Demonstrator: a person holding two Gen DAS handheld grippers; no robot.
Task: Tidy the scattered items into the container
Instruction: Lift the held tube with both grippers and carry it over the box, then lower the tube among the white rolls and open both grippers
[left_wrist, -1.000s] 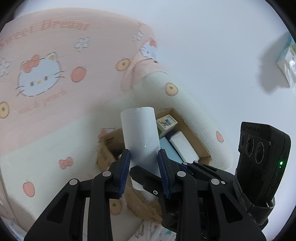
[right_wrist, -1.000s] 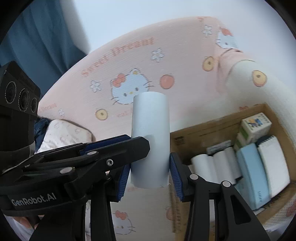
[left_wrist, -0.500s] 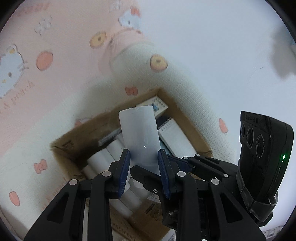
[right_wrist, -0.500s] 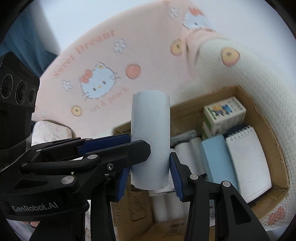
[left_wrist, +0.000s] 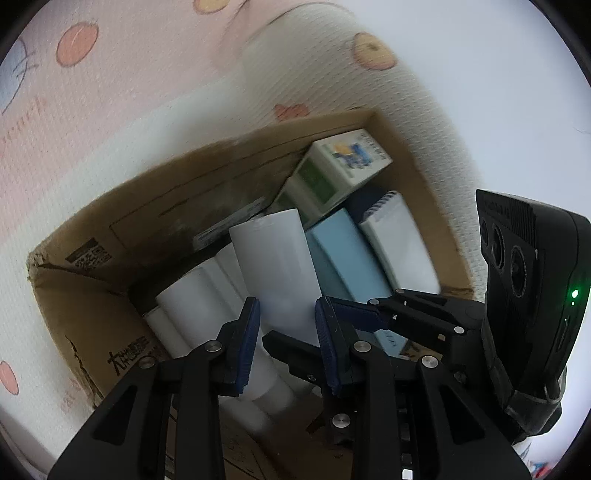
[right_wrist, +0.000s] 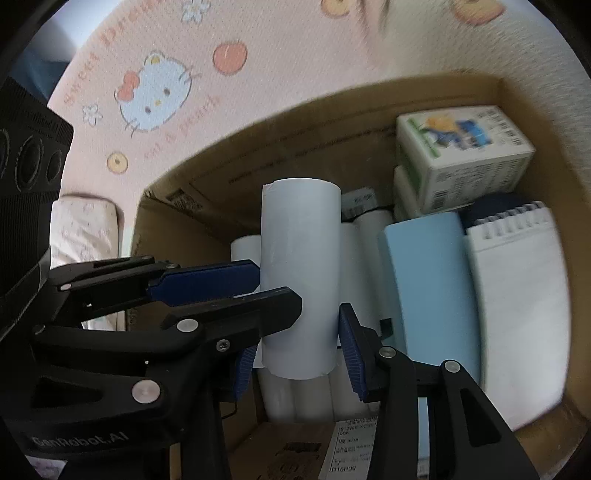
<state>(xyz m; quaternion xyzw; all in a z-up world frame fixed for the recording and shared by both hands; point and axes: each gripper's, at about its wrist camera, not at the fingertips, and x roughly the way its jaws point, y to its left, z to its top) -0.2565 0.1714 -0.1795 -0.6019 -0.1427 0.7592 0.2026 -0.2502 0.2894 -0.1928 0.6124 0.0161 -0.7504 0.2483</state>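
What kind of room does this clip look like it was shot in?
Most likely a bedroom, with the work done on a bed. The cardboard box sits on a soft pink cartoon-cat blanket, a patterned pillow lies beside it, and a plain white wall rises behind.

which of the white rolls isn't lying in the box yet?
The white roll clamped between both grippers, right gripper and left gripper. It is held above the cardboard box; the other rolls lie inside it.
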